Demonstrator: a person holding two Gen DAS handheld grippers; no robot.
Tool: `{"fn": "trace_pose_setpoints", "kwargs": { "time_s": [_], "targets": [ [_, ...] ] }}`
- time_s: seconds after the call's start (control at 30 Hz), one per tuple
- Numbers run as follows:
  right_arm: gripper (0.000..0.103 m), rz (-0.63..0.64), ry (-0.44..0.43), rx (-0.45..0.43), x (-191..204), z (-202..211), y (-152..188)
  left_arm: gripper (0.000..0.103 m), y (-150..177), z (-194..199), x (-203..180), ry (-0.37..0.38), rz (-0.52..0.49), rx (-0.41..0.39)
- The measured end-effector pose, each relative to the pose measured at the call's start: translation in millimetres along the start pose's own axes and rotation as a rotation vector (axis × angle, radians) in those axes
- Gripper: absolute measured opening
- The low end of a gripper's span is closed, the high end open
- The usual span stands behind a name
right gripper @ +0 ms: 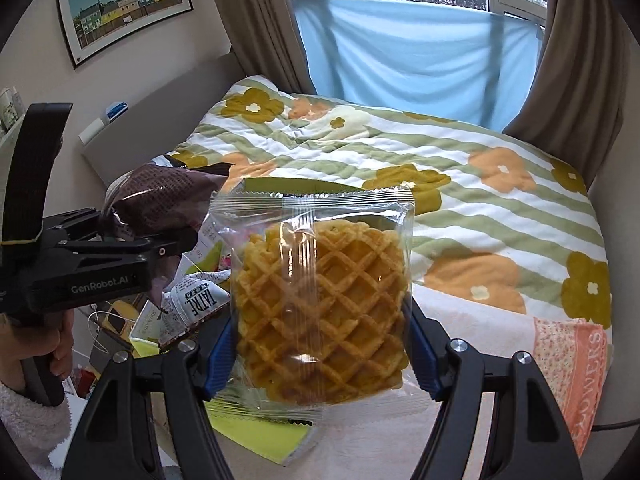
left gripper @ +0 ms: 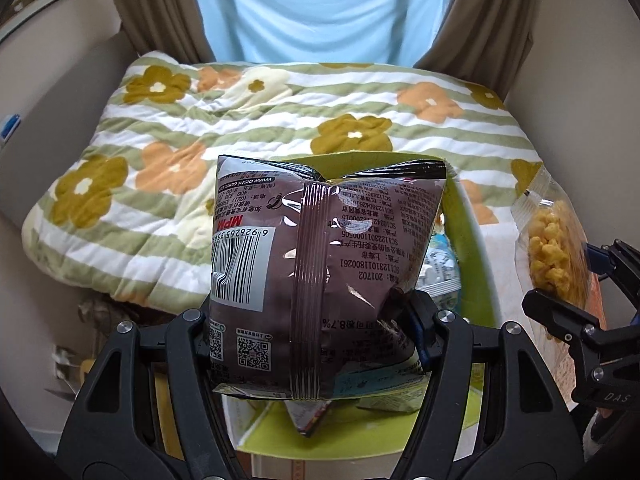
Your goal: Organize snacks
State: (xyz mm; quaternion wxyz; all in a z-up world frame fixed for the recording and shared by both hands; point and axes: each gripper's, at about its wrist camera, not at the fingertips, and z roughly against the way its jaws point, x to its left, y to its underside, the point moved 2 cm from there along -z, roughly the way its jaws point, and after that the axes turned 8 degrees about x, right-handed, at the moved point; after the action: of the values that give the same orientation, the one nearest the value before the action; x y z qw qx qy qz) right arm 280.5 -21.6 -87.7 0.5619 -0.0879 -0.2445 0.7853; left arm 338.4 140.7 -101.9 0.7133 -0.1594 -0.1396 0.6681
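The floral quilt (right gripper: 460, 184) spreads wide and bare toward the blue sheet (right gripper: 416, 52) and brown curtains (right gripper: 256, 16), so that far side offers open passage. Nearer, the green bin (left gripper: 476, 240) is crowded with loose snack packets (right gripper: 196, 300), leaving little room inside. The brown snack bag (left gripper: 312, 272) in the left gripper (left gripper: 312, 320) blocks the way ahead of it, as the clear waffle packet (right gripper: 320, 304) does for the right gripper (right gripper: 320, 360). The two grippers sit near each other, apparently with a narrow gap between.
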Motion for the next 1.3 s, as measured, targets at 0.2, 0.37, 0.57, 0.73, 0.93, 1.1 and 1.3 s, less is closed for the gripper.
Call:
{"fn": "trace_pose_setpoints", "kwargs": {
  "time_s": [0.2, 0.37, 0.57, 0.73, 0.93, 1.1, 1.3],
  "targets": [
    [0.069, -0.099, 0.05, 0.034, 19, -16, 8, 0.067, -8, -23, 19, 0.071, -0.055, 0.036],
    [0.069, -0.145, 0.091, 0.052, 24, -14, 16, 0.103, -6, -28, 23, 0.094, -0.069, 0.045],
    [0.069, -0.154, 0.094, 0.054, 26, -11, 27, 0.103, 19, -8, 37, 0.09, -0.007, 0.033],
    [0.069, -0.167, 0.072, 0.05, 32, -10, 33, 0.103, 43, 16, 47, 0.069, 0.041, -0.014],
    [0.07, -0.187, 0.043, 0.024, 41, -9, 30, 0.103, 58, 28, 50, 0.054, 0.045, -0.038],
    [0.089, -0.19, 0.038, 0.02, 57, -18, 32, 0.103, 69, 30, 61, 0.039, 0.056, -0.048],
    [0.091, -0.22, 0.105, -0.044, 64, -14, 42, 0.103, 85, 28, 76, 0.07, 0.079, -0.052]
  ]
}}
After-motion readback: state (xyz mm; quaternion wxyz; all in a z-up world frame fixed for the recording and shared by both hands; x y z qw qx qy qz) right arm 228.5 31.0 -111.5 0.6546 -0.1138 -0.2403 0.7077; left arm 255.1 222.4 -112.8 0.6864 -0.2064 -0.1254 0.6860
